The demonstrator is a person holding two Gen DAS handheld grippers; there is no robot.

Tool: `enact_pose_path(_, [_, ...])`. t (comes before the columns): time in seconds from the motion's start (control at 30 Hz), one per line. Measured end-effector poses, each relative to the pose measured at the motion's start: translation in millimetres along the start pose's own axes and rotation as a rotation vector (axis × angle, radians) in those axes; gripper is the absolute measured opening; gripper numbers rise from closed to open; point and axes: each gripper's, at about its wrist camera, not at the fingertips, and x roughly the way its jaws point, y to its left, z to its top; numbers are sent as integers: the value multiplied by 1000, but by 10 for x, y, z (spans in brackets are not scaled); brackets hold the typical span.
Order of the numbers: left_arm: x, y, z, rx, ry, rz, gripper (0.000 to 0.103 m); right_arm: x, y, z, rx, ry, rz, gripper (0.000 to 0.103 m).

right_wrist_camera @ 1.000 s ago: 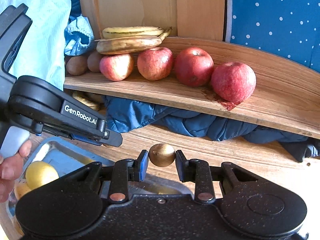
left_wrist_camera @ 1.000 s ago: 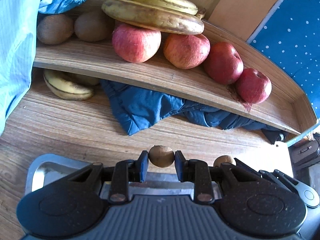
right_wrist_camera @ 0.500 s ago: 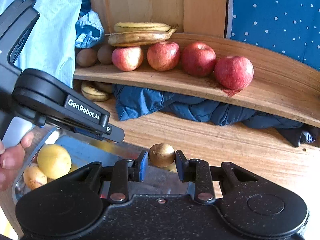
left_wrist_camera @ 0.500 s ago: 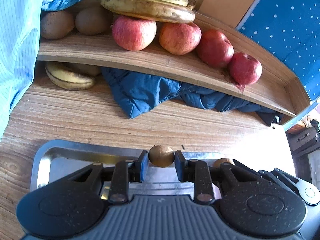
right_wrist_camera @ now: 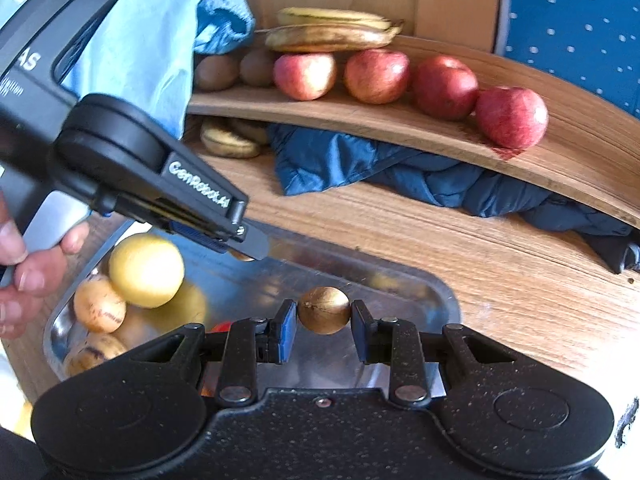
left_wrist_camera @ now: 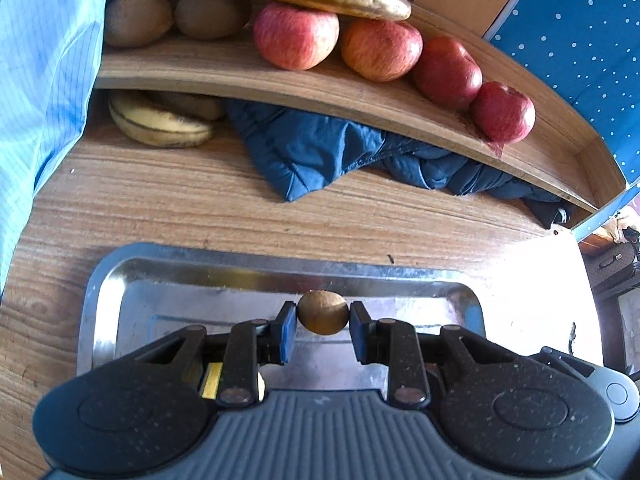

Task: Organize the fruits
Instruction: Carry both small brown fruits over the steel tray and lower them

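Evidently each gripper, left and right, was clamped on a small brown fruit above the steel tray. Those kiwis at eleven o'clock on the shelf probably marked their destination.

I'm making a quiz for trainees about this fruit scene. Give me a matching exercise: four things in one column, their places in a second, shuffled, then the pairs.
Things:
1. red apples
2. blue jacket
3. yellow round fruit
4. small brown fruit

Places:
A. in the metal tray
B. between the fingers of the right gripper
C. in a row on the wooden shelf
D. under the shelf, on the table

Pairs: 1-C, 2-D, 3-A, 4-B
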Motion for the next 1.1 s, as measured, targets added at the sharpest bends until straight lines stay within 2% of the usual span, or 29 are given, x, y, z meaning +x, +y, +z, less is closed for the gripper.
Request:
enact_pose_path(0.33, [-10,76,-63,10,11,-4,31,4,173,-34,-62,19,42,31])
enact_pose_path(1.1, [66,20,-103,51,17,28,31,62,116,-2,-69,50,35,31])
